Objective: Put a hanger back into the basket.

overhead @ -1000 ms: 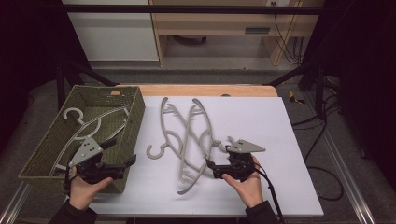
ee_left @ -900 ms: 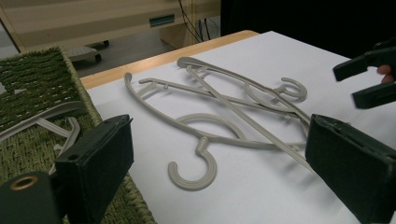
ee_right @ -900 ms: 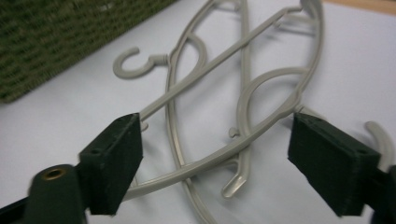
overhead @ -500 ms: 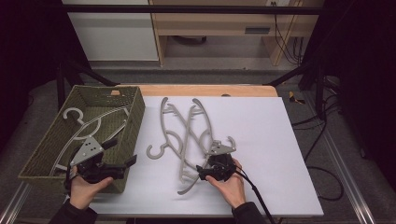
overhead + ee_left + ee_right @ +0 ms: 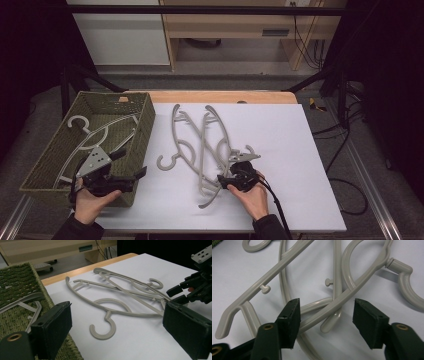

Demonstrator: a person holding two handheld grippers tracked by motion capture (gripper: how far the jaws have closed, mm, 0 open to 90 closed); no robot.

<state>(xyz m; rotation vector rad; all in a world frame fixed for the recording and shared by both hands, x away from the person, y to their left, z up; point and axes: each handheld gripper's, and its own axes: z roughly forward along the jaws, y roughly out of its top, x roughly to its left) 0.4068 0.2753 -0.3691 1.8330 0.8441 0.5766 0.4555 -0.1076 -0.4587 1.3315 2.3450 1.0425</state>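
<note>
Grey plastic hangers lie crossed in a loose pile on the white table top. My right gripper is low at the near end of the pile. In the right gripper view its jaws straddle crossed hanger arms. They have just been closing. The left pad sits against an arm, and a gap remains at the right pad. My left gripper is held open at the front right corner of the woven green basket. Its view looks across the hangers to the right gripper.
The basket holds more grey hangers. A wooden strip runs along the table's far edge. Cables hang off the right side, and a cabinet stands behind the table.
My right gripper has moved left and down onto the near end of the hanger pile, and its jaws have narrowed around the arms. The left gripper has stayed put.
</note>
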